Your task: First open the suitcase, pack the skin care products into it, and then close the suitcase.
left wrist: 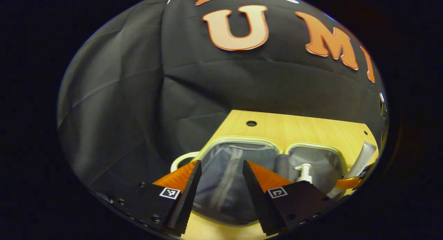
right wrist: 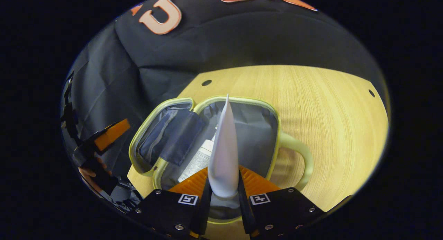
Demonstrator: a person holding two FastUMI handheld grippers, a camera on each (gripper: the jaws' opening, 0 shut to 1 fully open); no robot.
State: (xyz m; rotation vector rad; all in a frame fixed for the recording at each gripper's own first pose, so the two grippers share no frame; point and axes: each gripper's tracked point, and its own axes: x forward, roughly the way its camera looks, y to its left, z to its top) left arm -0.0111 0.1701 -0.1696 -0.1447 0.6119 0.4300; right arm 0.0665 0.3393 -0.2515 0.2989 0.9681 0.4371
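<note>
Right gripper [right wrist: 223, 191] pinches white tube [right wrist: 223, 153] over open suitcase [right wrist: 273, 110]; left gripper [left wrist: 221, 184] spread, empty; tube may tip onto pump bottle [right wrist: 199, 160] w/ early release.

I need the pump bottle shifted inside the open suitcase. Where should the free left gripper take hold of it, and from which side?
Grip the pump bottle just below its pump head, coming down from above with the open left gripper. It lies in the suitcase half that the right gripper holds the white tube over, so wait until that clears.

Each gripper [left wrist: 221, 170] [right wrist: 223, 184] has black screw-studded housings bearing small square black-and-white markers beside its wedge-shaped fingers.
</note>
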